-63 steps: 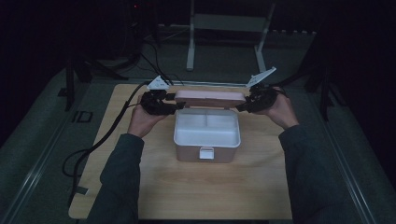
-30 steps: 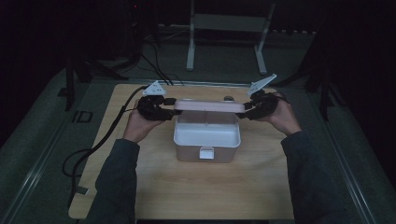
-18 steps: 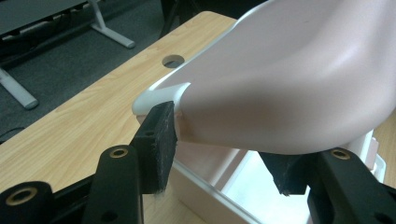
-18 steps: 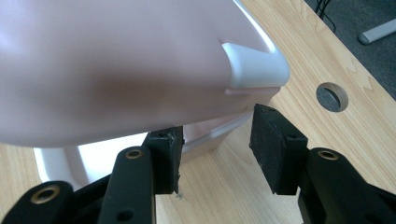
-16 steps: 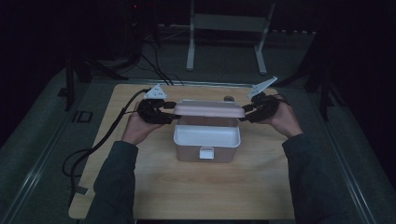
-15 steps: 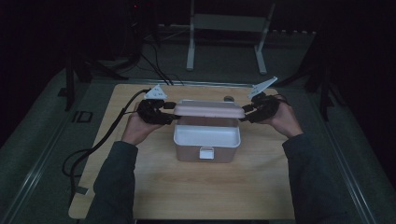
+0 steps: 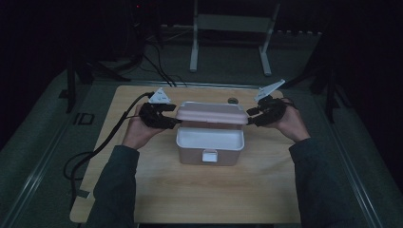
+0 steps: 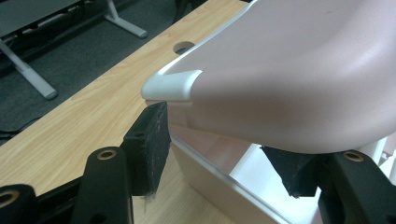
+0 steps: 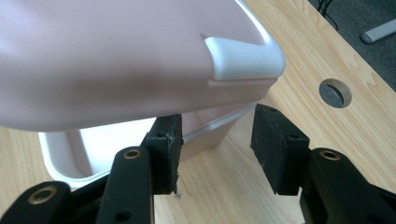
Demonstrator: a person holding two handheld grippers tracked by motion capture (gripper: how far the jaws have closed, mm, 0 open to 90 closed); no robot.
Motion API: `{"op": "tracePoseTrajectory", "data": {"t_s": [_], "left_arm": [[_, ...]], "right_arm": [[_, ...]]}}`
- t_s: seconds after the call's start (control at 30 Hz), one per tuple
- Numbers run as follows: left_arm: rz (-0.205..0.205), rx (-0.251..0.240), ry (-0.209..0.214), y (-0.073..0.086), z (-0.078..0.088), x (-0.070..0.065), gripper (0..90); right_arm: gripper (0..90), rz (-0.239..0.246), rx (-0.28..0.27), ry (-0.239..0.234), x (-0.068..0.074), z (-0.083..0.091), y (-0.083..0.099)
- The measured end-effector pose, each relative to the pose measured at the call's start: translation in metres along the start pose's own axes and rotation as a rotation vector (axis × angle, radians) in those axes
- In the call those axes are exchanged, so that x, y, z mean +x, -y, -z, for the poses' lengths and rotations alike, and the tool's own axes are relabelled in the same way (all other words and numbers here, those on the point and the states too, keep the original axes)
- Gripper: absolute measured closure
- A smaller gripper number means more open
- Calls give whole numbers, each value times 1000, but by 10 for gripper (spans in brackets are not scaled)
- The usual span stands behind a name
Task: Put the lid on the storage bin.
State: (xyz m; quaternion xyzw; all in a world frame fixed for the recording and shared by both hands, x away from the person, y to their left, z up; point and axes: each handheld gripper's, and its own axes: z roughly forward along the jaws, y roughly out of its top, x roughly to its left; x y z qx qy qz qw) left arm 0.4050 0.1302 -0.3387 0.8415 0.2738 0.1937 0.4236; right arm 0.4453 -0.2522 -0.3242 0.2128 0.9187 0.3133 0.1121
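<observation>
Pink lid [image 7: 212, 113] sat tilted over the white lunch box [image 7: 210, 145] mid-desk [image 7: 142, 190]. I had left tongs [image 7: 172, 122] just opening, released; right tongs [image 7: 249, 117] released, straddling lid's end.

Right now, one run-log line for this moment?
lid: tilted over box, not seated | left gripper: fingers just opening, off lid | right gripper: open | table

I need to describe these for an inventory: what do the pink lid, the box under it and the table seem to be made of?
Pink lid: probably moulded plastic, smooth satin finish with soft highlights and white rounded corner pieces. Box: likely the same kind of plastic, whitish inside, thin glossy rim. Table: pale wood or wood-look laminate, judging by its printed-looking grain and a round hole cut through it; which one is hard to tell.
</observation>
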Motion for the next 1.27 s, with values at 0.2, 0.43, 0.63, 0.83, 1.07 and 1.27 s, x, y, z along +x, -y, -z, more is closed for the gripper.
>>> {"op": "tracePoseTrajectory", "data": {"t_s": [0.2, 0.43, 0.63, 0.83, 1.07, 1.27], "left_arm": [[8, 19, 19, 0, 1, 2, 461], [-6, 76, 6, 2, 7, -1, 411], [8, 51, 32, 8, 36, 4, 389], [37, 21, 7, 13, 51, 9, 380], [57, 4, -2, 14, 49, 10, 379], [58, -13, -8, 14, 48, 7, 375]], "right_arm": [[527, 0, -5, 3, 1, 1, -1], [528, -5, -4, 11, 1, 1, 0], [527, -15, -7, 11, -1, 2, 3], [518, -31, 13, 29, -6, 5, 9], [504, -94, -15, 49, -14, 16, 22], [484, -87, -3, 43, -10, 18, 29]]}}
